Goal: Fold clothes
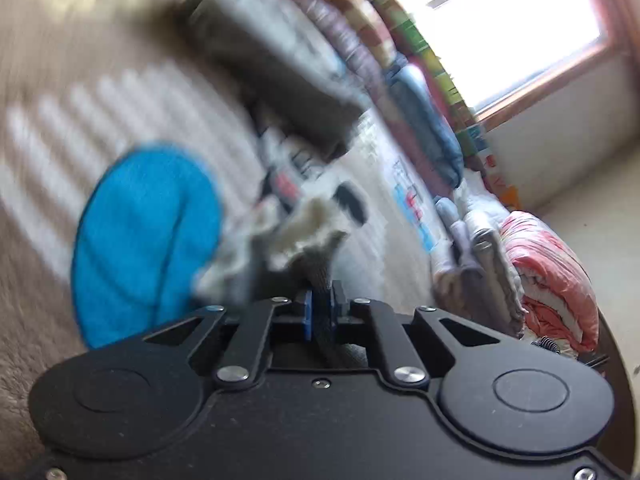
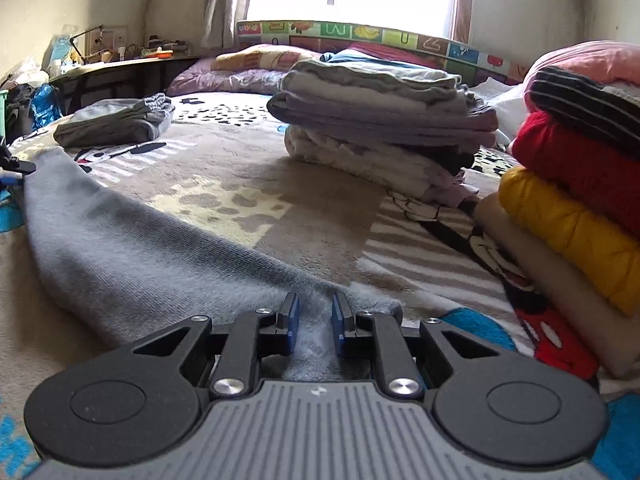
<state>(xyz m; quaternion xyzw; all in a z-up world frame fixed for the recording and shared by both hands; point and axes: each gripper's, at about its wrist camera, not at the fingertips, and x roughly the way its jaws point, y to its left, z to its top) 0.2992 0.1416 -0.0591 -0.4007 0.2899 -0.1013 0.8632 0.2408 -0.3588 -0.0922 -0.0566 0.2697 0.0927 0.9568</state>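
Note:
A grey knit garment [image 2: 132, 248] lies stretched across the patterned bed blanket [image 2: 248, 176]. My right gripper [image 2: 315, 312] is at its near end, jaws slightly apart with grey fabric between the blue pads. My left gripper [image 1: 320, 300] is shut on the grey garment's other end [image 1: 316, 236], which bunches up in front of the pads; that view is motion-blurred and tilted. The left gripper's tip also shows at the far left edge of the right wrist view [image 2: 16, 166].
A stack of folded grey and white clothes [image 2: 384, 120] stands mid-bed. A pile of red, yellow and beige folded clothes [image 2: 572, 200] is at the right. A folded grey item [image 2: 116, 122] lies at the left back. A desk [image 2: 120, 60] stands beside the bed.

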